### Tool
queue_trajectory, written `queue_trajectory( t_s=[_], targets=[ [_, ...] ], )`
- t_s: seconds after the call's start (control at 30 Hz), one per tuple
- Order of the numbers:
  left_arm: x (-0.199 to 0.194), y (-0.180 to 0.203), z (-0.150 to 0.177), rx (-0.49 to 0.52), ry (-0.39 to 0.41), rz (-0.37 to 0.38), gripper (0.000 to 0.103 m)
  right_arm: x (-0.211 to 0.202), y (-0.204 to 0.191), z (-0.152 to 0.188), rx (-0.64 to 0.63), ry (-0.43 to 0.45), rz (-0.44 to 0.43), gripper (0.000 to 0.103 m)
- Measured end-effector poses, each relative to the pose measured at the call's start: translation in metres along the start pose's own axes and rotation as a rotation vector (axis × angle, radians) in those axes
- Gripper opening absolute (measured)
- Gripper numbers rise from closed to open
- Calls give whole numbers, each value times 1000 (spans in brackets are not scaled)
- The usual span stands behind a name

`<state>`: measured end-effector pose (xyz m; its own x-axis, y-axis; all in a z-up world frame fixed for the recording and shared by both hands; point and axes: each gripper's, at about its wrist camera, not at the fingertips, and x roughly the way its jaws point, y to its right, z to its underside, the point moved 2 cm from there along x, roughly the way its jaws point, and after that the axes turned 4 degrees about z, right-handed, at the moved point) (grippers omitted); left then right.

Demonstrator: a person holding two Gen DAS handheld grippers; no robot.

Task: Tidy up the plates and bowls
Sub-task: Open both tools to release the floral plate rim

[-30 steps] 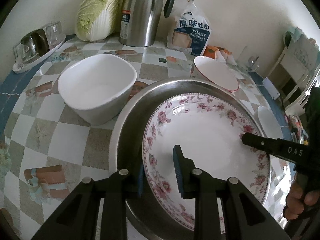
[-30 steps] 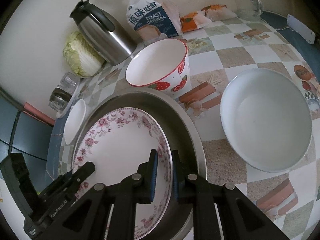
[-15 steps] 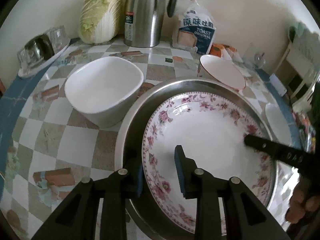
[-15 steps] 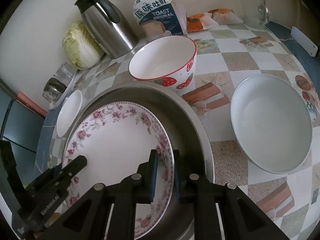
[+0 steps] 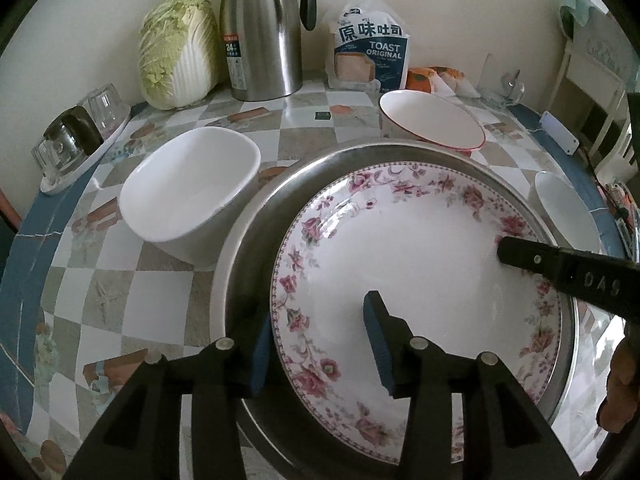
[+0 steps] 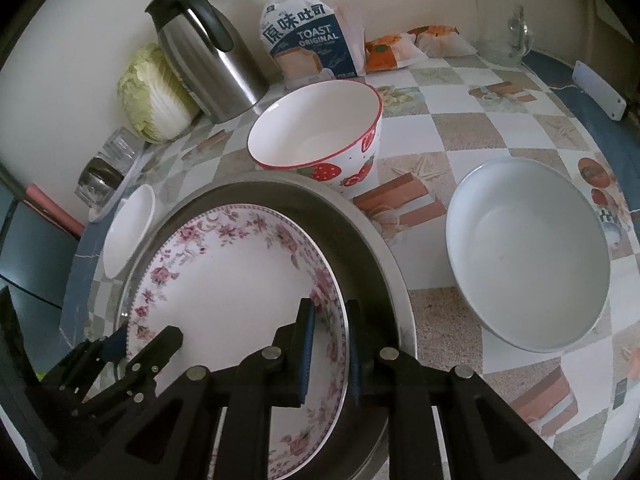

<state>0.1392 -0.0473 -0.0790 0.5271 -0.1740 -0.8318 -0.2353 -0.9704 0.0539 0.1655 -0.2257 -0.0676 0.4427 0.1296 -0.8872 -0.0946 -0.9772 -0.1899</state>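
Release step: floral plate [image 5: 420, 264] sits in the steel basin [image 5: 248, 248] at frame centre, left gripper [image 5: 316, 344] jaws opening astride its rim, right gripper [image 6: 330, 354] opening slightly, pads just off the rim; next, probably lift both clear, then fetch a bowl

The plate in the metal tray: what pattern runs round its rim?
Pink flowers on white round the plate, clearest in the left wrist view.

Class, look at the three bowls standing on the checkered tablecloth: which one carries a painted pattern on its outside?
The round bowl with the red rim, standing in front of the toast bag: strawberries are painted on its outside. The squarish white bowl and the round white bowl are both plain.
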Motion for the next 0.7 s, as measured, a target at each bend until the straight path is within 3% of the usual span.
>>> queue_trajectory(
  t_s=[0.23,0.37,0.7],
  targets=[
    [2,3,-4,7,-16,-18,50,-1,-10,2,-82,16,87,21],
    [2,10,-4,53,-8,-70,54,-2,-18,2,-144,30,143,22],
    [-4,9,-7,66,19,-106,57,-3,-17,2,-145,35,146,21]
  ],
)
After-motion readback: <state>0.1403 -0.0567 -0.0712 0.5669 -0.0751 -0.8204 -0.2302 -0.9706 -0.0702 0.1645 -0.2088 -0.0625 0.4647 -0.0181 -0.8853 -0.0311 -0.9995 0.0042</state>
